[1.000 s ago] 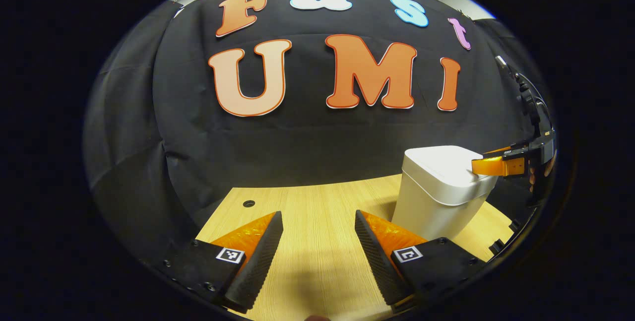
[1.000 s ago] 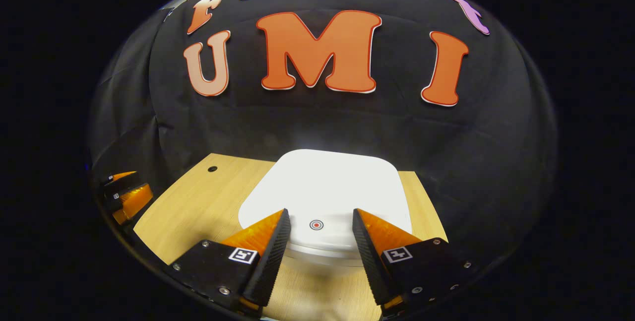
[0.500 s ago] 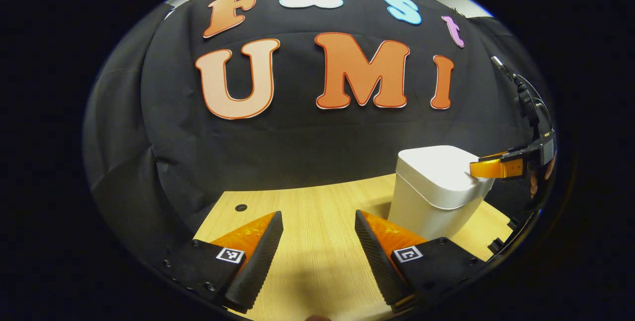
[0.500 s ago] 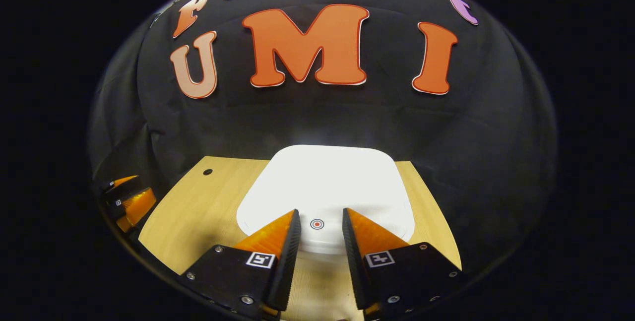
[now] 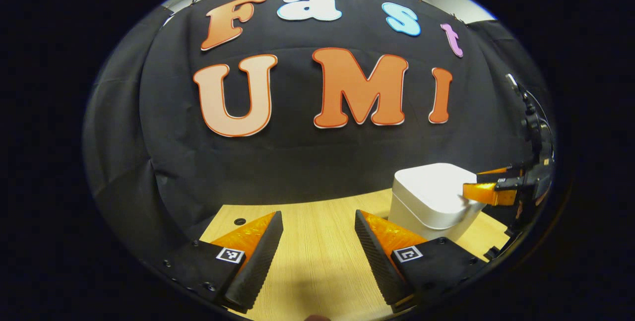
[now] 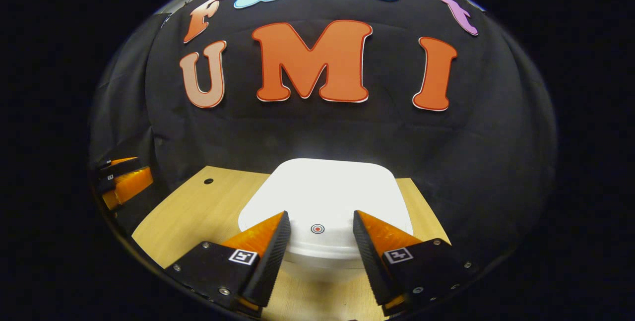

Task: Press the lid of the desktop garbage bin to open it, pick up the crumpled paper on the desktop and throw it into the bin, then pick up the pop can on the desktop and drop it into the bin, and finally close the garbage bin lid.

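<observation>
A white desktop bin (image 5: 426, 207) stands on the wooden table at the right of the left gripper view, its lid shut. In the right gripper view its lid (image 6: 327, 194) lies flat just ahead, with a small red ring mark (image 6: 317, 228) near the front edge. My right gripper (image 6: 320, 214) is open over that front edge, one finger on each side of the mark. From the left gripper view, the right gripper (image 5: 472, 186) reaches over the bin's near corner. My left gripper (image 5: 317, 214) is open above bare table, left of the bin, with nothing between its fingers.
The light wooden table (image 5: 317, 266) ends at the black cloth wall close behind the bin. A small round hole (image 6: 208, 181) sits in the table's far left corner. The left gripper (image 6: 121, 182) shows at the left edge of the right gripper view.
My right gripper's fingers narrowed over the red mark half a second ago and have spread apart again. The left gripper view has tilted up a little, so the bin sits lower.
</observation>
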Motion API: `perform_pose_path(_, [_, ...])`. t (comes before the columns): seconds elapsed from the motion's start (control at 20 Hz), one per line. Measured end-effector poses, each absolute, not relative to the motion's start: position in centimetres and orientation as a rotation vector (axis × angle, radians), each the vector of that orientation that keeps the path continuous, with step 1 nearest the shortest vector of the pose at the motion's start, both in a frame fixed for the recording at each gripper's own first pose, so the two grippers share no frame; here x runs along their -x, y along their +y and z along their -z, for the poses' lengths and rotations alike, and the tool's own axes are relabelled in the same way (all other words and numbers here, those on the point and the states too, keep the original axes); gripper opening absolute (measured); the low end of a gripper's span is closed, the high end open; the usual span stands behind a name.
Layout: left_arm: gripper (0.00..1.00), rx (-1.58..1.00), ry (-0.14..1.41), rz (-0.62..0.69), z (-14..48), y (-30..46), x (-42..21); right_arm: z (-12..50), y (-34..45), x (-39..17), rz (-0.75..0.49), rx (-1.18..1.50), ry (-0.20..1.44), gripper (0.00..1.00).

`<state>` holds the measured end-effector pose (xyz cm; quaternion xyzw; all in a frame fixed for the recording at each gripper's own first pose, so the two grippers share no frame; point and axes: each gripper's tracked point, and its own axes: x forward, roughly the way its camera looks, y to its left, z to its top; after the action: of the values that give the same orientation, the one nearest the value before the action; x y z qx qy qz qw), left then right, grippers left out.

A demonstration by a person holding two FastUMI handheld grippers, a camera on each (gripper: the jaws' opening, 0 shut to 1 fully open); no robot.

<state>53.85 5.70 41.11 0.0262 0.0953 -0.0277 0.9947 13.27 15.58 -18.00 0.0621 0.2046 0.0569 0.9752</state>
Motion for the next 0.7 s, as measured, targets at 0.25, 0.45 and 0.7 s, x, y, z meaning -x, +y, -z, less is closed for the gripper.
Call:
perform_pose_path(0.25, [0.93, -0.036, 0.114, 0.004, -44.1, 6.4, -54.4, 14.2, 14.8, -13.9, -0.089, -0.112, 0.250, 0.92])
perform_pose_path(0.45, [0.93, -0.049, 0.055, -0.023, -45.8, 6.6, -54.0, 12.5, 14.9, -14.1, -0.097, -0.071, 0.184, 0.95])
perform_pose_path(0.7, [0.93, -0.049, -0.008, -0.053, -47.8, 7.3, -54.2, 10.1, 16.5, -14.2, -0.133, -0.066, 0.109, 0.95])
